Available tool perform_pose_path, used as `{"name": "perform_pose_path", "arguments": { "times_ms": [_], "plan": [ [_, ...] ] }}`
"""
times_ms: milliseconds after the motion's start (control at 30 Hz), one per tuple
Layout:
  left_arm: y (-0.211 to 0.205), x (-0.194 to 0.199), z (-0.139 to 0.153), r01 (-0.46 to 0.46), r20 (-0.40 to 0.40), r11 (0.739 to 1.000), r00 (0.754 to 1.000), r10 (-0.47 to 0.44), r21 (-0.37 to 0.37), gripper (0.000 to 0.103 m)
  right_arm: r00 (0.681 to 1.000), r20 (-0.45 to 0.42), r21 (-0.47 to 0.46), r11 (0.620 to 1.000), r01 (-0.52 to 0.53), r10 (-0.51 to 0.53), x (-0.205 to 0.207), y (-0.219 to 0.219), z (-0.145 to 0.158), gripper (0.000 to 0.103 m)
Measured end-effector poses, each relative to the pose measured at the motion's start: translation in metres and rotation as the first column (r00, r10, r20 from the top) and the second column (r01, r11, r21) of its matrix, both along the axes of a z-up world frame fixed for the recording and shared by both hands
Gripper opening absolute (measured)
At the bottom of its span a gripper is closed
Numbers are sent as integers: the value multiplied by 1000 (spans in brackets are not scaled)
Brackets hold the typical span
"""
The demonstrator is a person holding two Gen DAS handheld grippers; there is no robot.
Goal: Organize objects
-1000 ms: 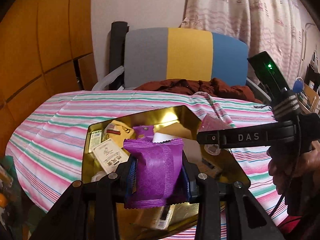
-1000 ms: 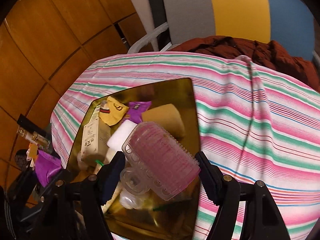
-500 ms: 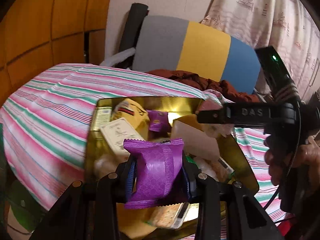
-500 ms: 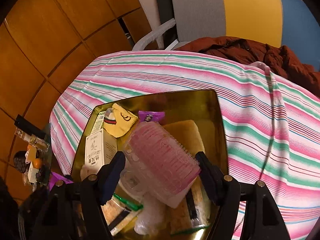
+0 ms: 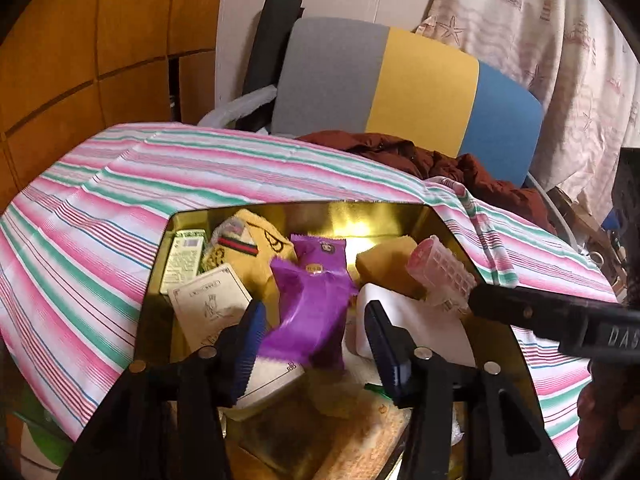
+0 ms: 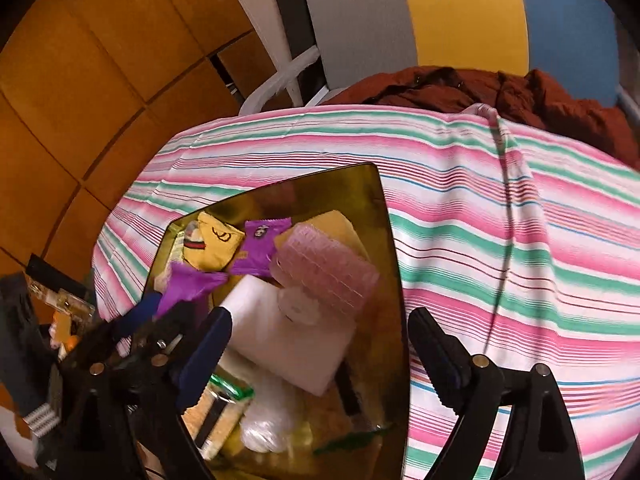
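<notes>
A gold tray (image 5: 360, 210) (image 6: 384, 240) on the striped cloth holds several small items. A purple snack packet (image 5: 312, 312) (image 6: 188, 284) lies in it between the wide-apart fingers of my left gripper (image 5: 316, 348), which is open and not clamping it. A pink plastic hair roller (image 6: 324, 268) (image 5: 440, 272) rests on a white block (image 6: 288, 332) and a yellow sponge (image 5: 384, 260). My right gripper (image 6: 320, 320) stands open just behind the roller. In the tray also lie a second purple packet (image 5: 320, 252), a yellow pouch (image 5: 248, 248) and a white box (image 5: 208, 304).
The pink, green and white striped tablecloth (image 6: 500, 220) covers the table around the tray. A grey, yellow and blue chair back (image 5: 400, 84) with a brown garment (image 5: 420, 156) stands behind. Wooden wall panels (image 5: 80, 60) are on the left, a curtain (image 5: 560, 40) on the right.
Both grippers have opened. The purple packet has dropped from the left one and the pink roller from the right one; both now lie in the tray.
</notes>
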State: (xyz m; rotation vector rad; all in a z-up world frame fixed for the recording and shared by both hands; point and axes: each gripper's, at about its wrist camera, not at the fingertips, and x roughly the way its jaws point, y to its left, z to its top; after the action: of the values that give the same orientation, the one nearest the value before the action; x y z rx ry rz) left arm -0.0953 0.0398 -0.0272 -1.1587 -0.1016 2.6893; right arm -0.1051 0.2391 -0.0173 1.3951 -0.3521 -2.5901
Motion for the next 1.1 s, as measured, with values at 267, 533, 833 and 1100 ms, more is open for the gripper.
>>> {"name": "perform_pose_path", "arguments": {
  "times_ms": [267,533,833,1100],
  "plan": [
    [-9,21,5,-22,-11,1000,1000,22,-11,59,999,-44,110,994,-17,22,22,-10,1,96],
    [-15,50,6,-52,5,998,999,52,-20,59,995,-100,245,969,22,2,55,-13,0,100],
    [-16,83,6,-99,16,994,995,100,-51,61,984,-180,338,940,55,7,95,-21,8,103],
    [-17,96,13,-184,5,980,983,185,-74,61,980,-198,342,936,81,-12,118,-24,1,103]
  ]
}}
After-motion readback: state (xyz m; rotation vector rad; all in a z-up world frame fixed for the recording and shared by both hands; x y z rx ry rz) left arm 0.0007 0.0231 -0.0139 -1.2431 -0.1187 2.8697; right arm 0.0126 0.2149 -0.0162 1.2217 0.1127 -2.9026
